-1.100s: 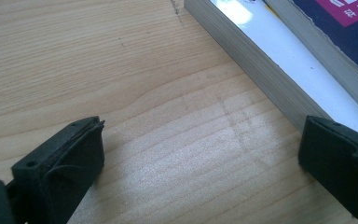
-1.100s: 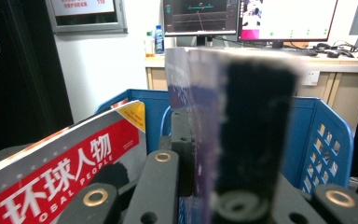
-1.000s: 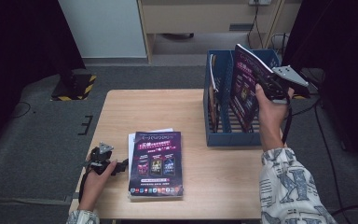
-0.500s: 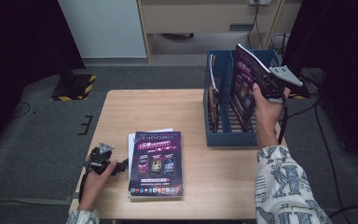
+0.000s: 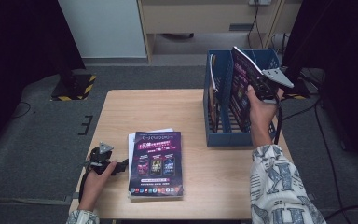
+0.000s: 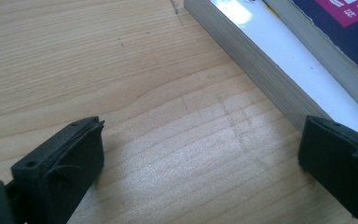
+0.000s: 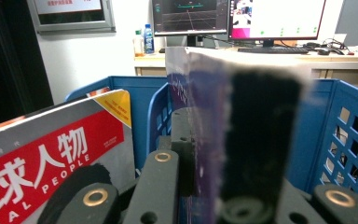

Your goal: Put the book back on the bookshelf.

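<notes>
You lowered the right gripper (image 5: 257, 88), clamped on one purple magazine (image 5: 239, 88), into the blue rack (image 5: 223, 139) at two o'clock; your left gripper (image 5: 121, 166) stayed parted beside two stacked magazines (image 5: 156, 163).

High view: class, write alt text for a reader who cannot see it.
A person's right gripper holds a dark magazine upright above a blue file rack at the right of a wooden table. The left gripper rests open beside a stack of magazines near the front edge.
</notes>
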Demonstrator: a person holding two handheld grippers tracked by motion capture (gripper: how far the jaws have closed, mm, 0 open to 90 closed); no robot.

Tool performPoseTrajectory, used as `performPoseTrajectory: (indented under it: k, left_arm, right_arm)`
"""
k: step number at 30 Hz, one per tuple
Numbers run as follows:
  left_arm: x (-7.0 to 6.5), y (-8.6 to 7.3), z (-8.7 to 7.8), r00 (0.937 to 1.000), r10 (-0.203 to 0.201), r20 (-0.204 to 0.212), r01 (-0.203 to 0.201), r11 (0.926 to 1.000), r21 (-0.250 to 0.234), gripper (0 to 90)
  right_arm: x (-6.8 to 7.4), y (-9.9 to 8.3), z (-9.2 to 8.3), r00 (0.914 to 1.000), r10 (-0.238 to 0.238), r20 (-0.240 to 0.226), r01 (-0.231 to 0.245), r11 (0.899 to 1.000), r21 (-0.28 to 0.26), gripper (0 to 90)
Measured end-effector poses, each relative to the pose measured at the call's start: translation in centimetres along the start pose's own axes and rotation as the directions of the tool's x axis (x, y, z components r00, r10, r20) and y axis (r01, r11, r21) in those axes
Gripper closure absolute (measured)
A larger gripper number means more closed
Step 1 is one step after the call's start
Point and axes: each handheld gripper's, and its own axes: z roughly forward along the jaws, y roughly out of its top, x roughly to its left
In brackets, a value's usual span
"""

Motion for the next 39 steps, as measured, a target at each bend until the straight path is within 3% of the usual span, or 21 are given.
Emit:
performPoseTrajectory:
  k: [8, 31, 39]
  left_arm:
    - [0.0, 0.0, 0.0, 1.0000, 0.001, 0.001, -0.001, 1.0000, 0.000, 0.0]
    - [0.0, 0.0, 0.0, 1.0000, 0.003, 0.003, -0.003, 1.0000, 0.000, 0.0]
    - [0.0, 0.0, 0.0, 1.0000, 0.002, 0.002, -0.002, 1.0000, 0.000, 0.0]
  right_arm:
    - [0.2, -0.9, 0.4, 0.9998, 0.001, 0.018, -0.002, 1.000, 0.009, 84.0]
    - [0.5, -2.8, 0.9, 0.9969, -0.055, 0.056, 0.054, 0.998, 0.023, 84.0]
    - [0.6, -3.8, 1.0, 0.9971, -0.044, 0.062, 0.043, 0.999, 0.025, 84.0]
